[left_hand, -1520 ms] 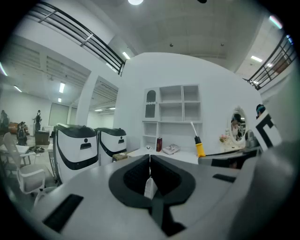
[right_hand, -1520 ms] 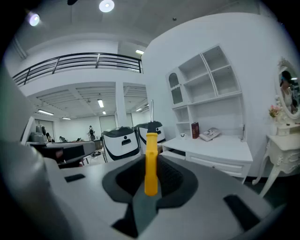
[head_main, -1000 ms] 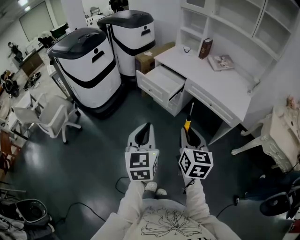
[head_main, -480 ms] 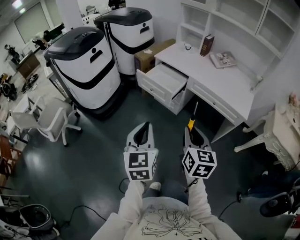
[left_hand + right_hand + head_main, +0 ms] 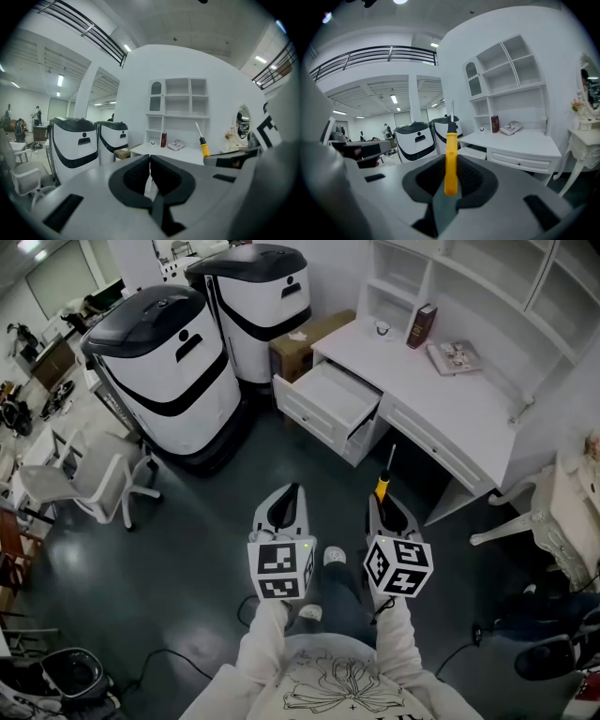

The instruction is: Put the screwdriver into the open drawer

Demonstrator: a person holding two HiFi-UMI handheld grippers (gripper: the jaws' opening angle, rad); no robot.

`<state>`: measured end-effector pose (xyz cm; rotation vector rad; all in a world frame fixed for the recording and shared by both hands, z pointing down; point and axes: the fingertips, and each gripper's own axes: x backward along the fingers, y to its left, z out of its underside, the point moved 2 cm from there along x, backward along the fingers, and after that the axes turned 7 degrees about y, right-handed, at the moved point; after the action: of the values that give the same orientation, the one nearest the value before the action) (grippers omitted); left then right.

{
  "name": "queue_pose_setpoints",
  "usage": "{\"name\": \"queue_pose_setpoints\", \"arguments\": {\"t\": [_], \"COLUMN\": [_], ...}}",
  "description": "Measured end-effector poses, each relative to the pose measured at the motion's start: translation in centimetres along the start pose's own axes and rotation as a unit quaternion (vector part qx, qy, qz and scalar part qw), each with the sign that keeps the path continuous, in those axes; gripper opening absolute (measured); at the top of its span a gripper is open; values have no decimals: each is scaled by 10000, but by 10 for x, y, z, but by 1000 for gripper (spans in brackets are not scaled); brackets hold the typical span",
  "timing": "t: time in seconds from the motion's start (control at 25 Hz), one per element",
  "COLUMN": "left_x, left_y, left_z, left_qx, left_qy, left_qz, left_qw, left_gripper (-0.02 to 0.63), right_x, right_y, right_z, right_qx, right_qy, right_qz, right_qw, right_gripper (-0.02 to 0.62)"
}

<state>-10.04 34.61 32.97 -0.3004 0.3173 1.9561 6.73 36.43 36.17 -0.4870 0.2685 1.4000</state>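
Observation:
My right gripper (image 5: 381, 501) is shut on the yellow handle of the screwdriver (image 5: 381, 486), whose thin metal shaft points up and forward toward the desk. In the right gripper view the screwdriver (image 5: 451, 159) stands upright between the dark pads of the right gripper (image 5: 452, 165). The open drawer (image 5: 330, 397) sticks out of the white desk (image 5: 441, 413), well ahead of both grippers; it also shows as the drawer (image 5: 471, 152). My left gripper (image 5: 292, 493) hangs beside the right one, shut with nothing in it, and the left gripper (image 5: 150, 160) shows its pads meeting.
Two large white-and-black machines (image 5: 164, 362) (image 5: 255, 301) stand left of the desk, a cardboard box (image 5: 305, 341) between them and the drawer. A book (image 5: 422, 324) and a magazine (image 5: 453, 357) lie on the desk. A white chair (image 5: 89, 474) stands left, white furniture (image 5: 562, 507) right.
The person has stepped toward the desk, carrying both grippers forward side by side. A shoe now shows between the arms. The right gripper's hold on the screwdriver is unchanged.

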Motion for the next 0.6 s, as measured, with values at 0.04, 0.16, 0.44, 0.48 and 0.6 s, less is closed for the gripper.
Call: {"name": "queue_pose_setpoints", "arguments": {"t": [0.04, 0.16, 0.44, 0.48, 0.6], "left_x": [-7, -31, -102, -112, -144], "left_y": [2, 5, 15, 16, 18], "left_z": [-2, -9, -36, -42, -59], "left_qx": [0, -35, -13, -9, 4], "left_qy": [4, 18, 24, 22, 3], "left_qz": [-10, -35, -208, -230, -293], "left_qw": [10000, 10000, 9998, 9997, 9996], "left_gripper": [6, 6, 6, 6, 6], "right_x": [-8, -33, -100, -110, -140], "right_y": [-2, -12, -39, -44, -57], "right_z": [-3, -16, -58, -66, -90], "right_qx": [-4, -17, 5, 11, 45], "right_qy": [11, 11, 5, 8, -8], "right_qz": [-11, -56, -240, -268, -352], "right_qw": [10000, 10000, 9997, 9996, 9994], "right_gripper": [69, 69, 69, 69, 69]}}
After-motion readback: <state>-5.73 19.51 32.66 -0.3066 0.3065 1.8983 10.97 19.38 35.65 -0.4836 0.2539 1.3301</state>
